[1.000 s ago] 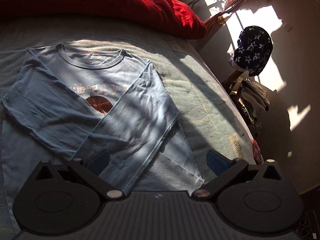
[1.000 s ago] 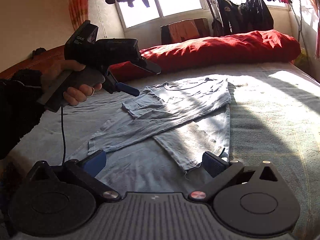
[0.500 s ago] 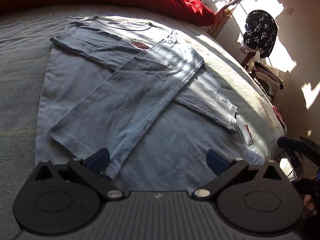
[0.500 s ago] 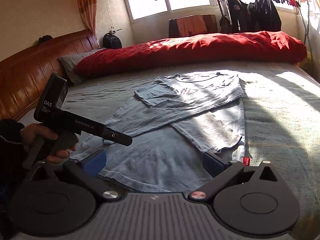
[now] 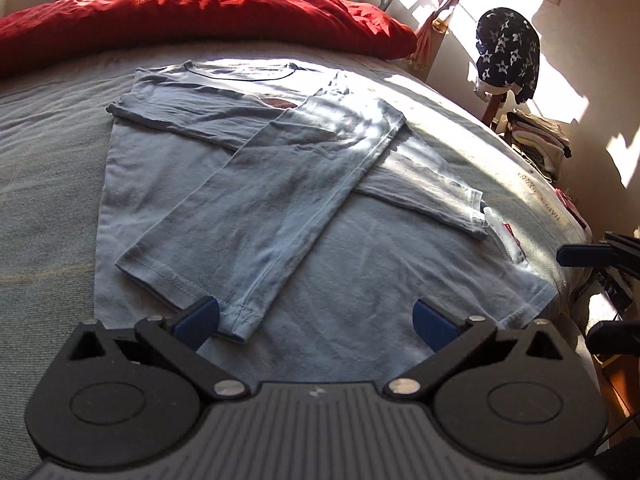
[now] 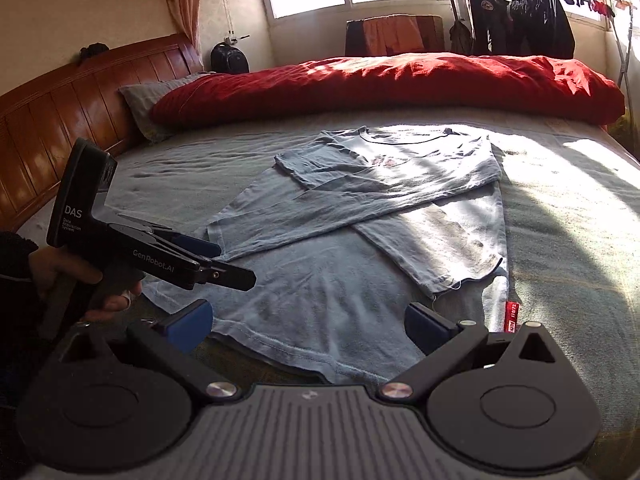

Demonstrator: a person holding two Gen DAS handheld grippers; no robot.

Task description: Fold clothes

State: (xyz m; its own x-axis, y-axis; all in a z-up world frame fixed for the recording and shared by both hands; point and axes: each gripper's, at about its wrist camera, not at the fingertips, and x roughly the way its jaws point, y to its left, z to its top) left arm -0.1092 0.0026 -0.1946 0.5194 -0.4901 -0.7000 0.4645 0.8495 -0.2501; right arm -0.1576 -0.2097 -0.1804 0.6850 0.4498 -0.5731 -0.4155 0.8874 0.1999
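Observation:
A light blue long-sleeved shirt lies flat, front up, on the grey-blue bed sheet, collar toward the red duvet. Both sleeves are folded in and cross over its body. My left gripper hovers open just above the hem, its left pad beside the cuff of the upper sleeve. My right gripper is open too, low over the shirt at its hem edge. Neither holds cloth. A hand holds the left gripper near the hem's left corner.
A red duvet and a grey pillow lie along the far side, with a wooden headboard at the left. A drying rack with dark clothes stands by the window. Beyond the bed's right edge are a star-print garment and stacked clothes.
My left gripper has dropped from high over the collar to low at the hem. The right gripper has eased back a little toward the hem. The shirt has not moved.

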